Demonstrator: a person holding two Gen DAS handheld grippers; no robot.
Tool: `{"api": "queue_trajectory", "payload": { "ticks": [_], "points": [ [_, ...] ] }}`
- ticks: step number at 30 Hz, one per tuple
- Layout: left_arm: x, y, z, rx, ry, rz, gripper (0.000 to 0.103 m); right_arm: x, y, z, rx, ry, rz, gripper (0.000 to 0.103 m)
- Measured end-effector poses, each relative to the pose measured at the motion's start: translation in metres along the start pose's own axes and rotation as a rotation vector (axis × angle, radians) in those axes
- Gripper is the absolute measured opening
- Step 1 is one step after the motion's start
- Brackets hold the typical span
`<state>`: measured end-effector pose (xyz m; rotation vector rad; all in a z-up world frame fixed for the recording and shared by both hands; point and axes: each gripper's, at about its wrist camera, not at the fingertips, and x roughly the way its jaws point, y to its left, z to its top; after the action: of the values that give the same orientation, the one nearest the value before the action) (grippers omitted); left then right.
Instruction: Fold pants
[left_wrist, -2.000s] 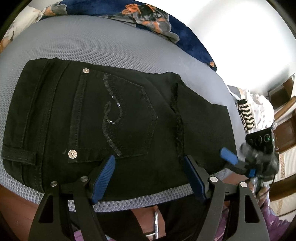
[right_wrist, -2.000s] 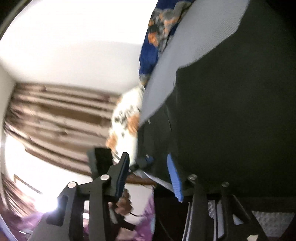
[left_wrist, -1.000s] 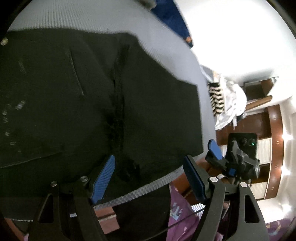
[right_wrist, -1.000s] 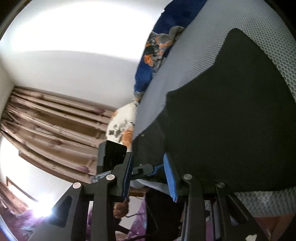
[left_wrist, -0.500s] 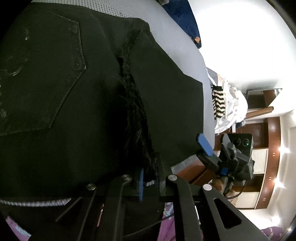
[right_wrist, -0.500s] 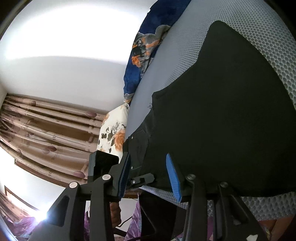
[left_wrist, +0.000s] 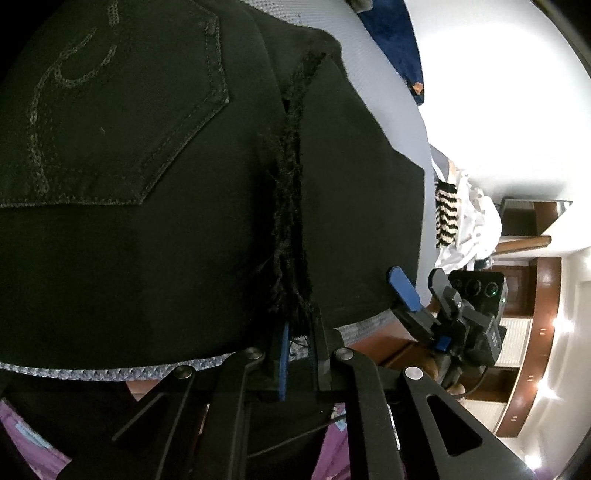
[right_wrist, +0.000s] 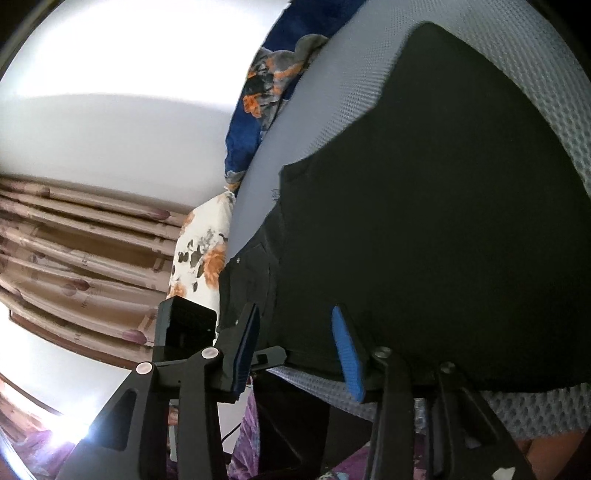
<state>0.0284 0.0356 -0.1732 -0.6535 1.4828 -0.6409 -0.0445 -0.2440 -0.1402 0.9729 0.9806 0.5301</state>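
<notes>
Left gripper (left_wrist: 297, 345): clamped tight on the frayed hem of the pants (left_wrist: 147, 221).
Right gripper (right_wrist: 295, 350): jaws apart, just been widening, pants' near edge between them, unpinched.
Pants: flat on grey mattress (right_wrist: 369, 74).
Beyond: blue floral pillow (right_wrist: 266, 88).

both grippers low at the near edge, one clamped, one parted

left gripper (left_wrist: 297, 345) pinched tight on the frayed hem of the pants (left_wrist: 147, 221), pointing steeply down, blue pad (left_wrist: 283, 363) pressed against the fabric. right gripper (right_wrist: 295, 347) angled more gently down, jaws just been opening, blue pads (right_wrist: 345, 356) apart with the pants edge between them, not pressing. seen too from the left wrist, right gripper (left_wrist: 417, 291) off to the side.
</notes>
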Motion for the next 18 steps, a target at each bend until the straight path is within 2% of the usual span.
{"api": "queue_trajectory", "payload": {
  "ticks": [2,3,5,6,7,8,9,11,13,14,15,18],
  "points": [
    [-0.008,-0.006,0.001,0.026,0.001,-0.004,0.01,-0.001,0.013,0.0,-0.048,-0.004,-0.001,0.051],
    [-0.016,-0.008,0.0,0.032,-0.007,0.009,0.015,-0.001,0.021,-0.001,-0.082,-0.001,-0.014,0.054],
    [-0.038,-0.008,-0.002,0.018,-0.044,0.011,0.023,0.003,0.03,-0.002,-0.132,0.01,-0.037,0.055],
    [-0.055,-0.007,-0.004,0.013,-0.078,0.001,0.035,0.006,0.034,-0.003,-0.151,0.02,-0.047,0.055],
    [-0.076,-0.005,-0.005,0.012,-0.132,0.014,0.056,0.009,0.038,-0.004,-0.166,0.029,-0.053,0.055],
    [-0.096,-0.002,-0.006,0.011,-0.197,0.045,0.067,0.013,0.043,-0.005,-0.178,0.037,-0.043,0.055],
    [-0.127,0.003,-0.007,0.015,-0.309,0.099,0.08,0.017,0.05,-0.006,-0.193,0.044,-0.028,0.055],
    [-0.171,0.017,-0.009,0.035,-0.471,0.174,0.084,0.027,0.062,-0.008,-0.226,0.06,-0.021,0.055],
    [-0.205,0.038,-0.004,0.025,-0.56,0.248,0.085,0.038,0.075,-0.012,-0.26,0.08,-0.026,0.055],
    [-0.214,0.05,0.002,0.035,-0.558,0.258,0.085,0.042,0.078,-0.013,-0.265,0.089,-0.023,0.055],
    [-0.217,0.065,0.012,0.038,-0.514,0.264,0.085,0.048,0.081,-0.014,-0.262,0.102,-0.018,0.056],
    [-0.207,0.106,0.045,0.058,-0.333,0.23,0.085,0.059,0.083,-0.018,-0.249,0.125,-0.025,0.056]
  ]
}}
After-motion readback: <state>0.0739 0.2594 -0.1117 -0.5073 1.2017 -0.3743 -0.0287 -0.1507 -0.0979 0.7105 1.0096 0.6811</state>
